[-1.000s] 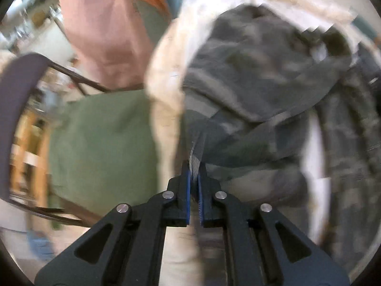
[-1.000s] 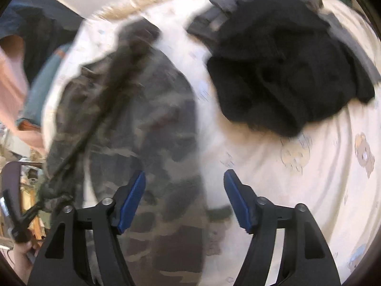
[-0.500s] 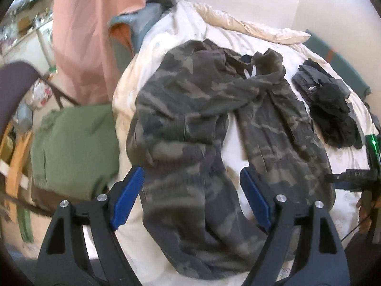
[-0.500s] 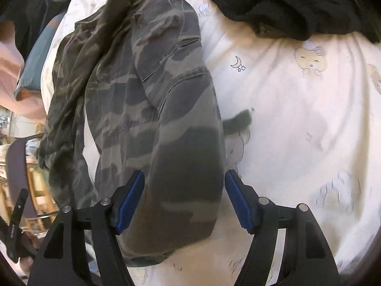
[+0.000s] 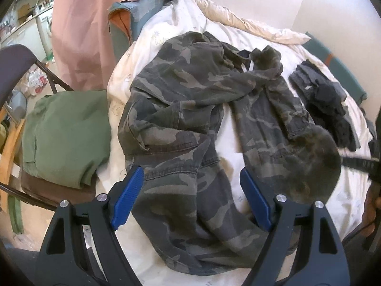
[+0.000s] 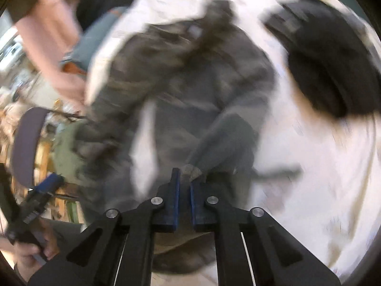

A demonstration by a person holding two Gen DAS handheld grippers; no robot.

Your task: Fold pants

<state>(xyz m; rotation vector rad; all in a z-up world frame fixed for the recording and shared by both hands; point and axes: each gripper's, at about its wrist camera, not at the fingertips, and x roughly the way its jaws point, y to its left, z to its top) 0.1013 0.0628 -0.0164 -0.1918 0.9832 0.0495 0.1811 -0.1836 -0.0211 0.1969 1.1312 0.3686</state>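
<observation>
Camo pants [image 5: 190,128] sprawled across the middle of the frame on the white bed [image 5: 345,197]

Left gripper [image 5: 193,197] hangs wide open above them, gripping nothing. Right gripper [image 6: 184,186] is closing, pinching a pant-leg fold, view pretty blurry.

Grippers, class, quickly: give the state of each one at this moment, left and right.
Left gripper: open, holding nothing, above the camouflage pants.
Right gripper: jaws closing on a fold of the camouflage pants; the view is blurred.

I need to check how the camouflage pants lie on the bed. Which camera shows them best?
The left wrist view: the camouflage pants show sharp and nearly whole. The right wrist view is motion-blurred, showing only a grey smear.
</observation>
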